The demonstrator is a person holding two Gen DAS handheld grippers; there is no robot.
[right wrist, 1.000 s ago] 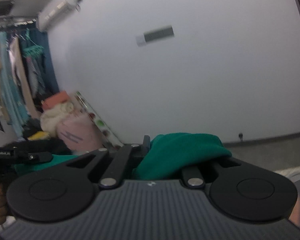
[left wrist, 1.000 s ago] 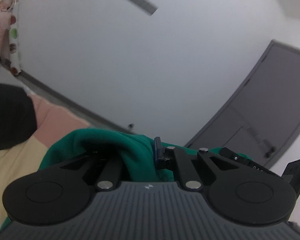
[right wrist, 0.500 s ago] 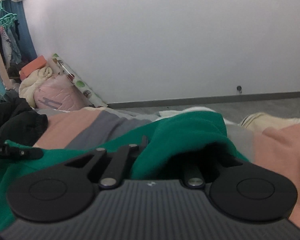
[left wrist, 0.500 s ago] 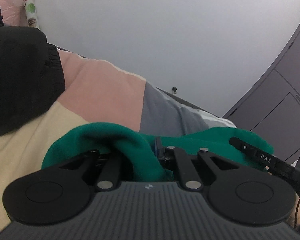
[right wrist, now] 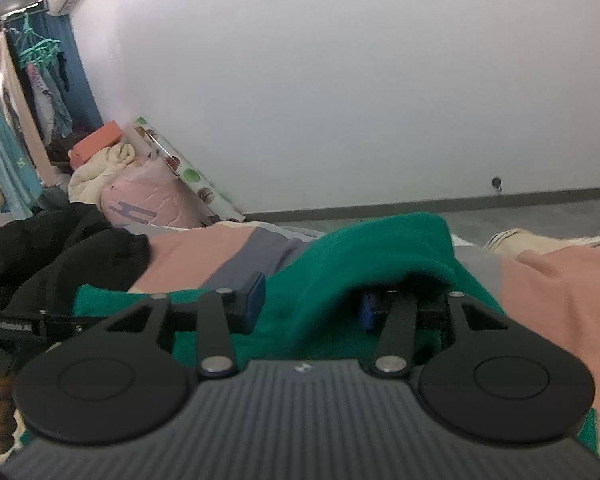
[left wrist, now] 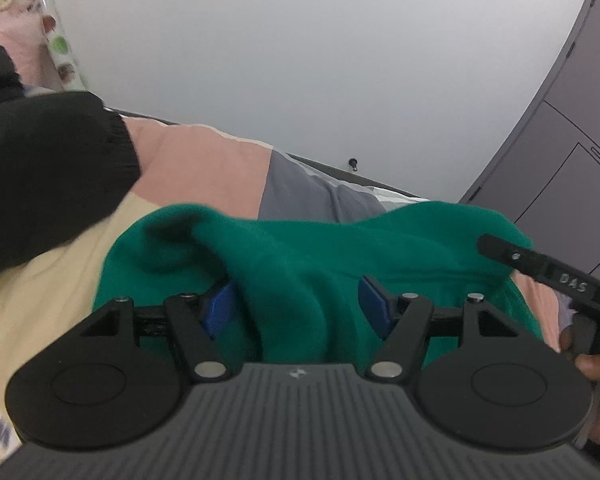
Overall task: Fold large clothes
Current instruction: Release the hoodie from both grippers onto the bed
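Observation:
A green garment (left wrist: 300, 248) lies bunched on a pink, grey and cream bedcover (left wrist: 204, 168). In the left wrist view my left gripper (left wrist: 298, 304) has its jaws opening, its blue pads standing apart from a loose fold of the green cloth between them. In the right wrist view my right gripper (right wrist: 312, 300) is also opening. The green garment (right wrist: 380, 240) lies between its pads and drapes over the right finger, partly hiding that pad. Neither pair of pads presses the cloth. One finger (left wrist: 500, 248) of the right gripper shows at the right of the left view.
A black garment (left wrist: 40, 168) lies on the bed to the left, also seen as a black heap (right wrist: 60, 248). Rolled bedding (right wrist: 132, 200) and hanging clothes (right wrist: 20, 100) stand by the white wall. A grey door (left wrist: 560, 152) is at the right. A hand (left wrist: 596, 368) holds the other gripper.
Both grippers came down from mid-air to the bed with the green garment. Their jaws, shut on the cloth before, have now spread apart and the fabric sits loose.

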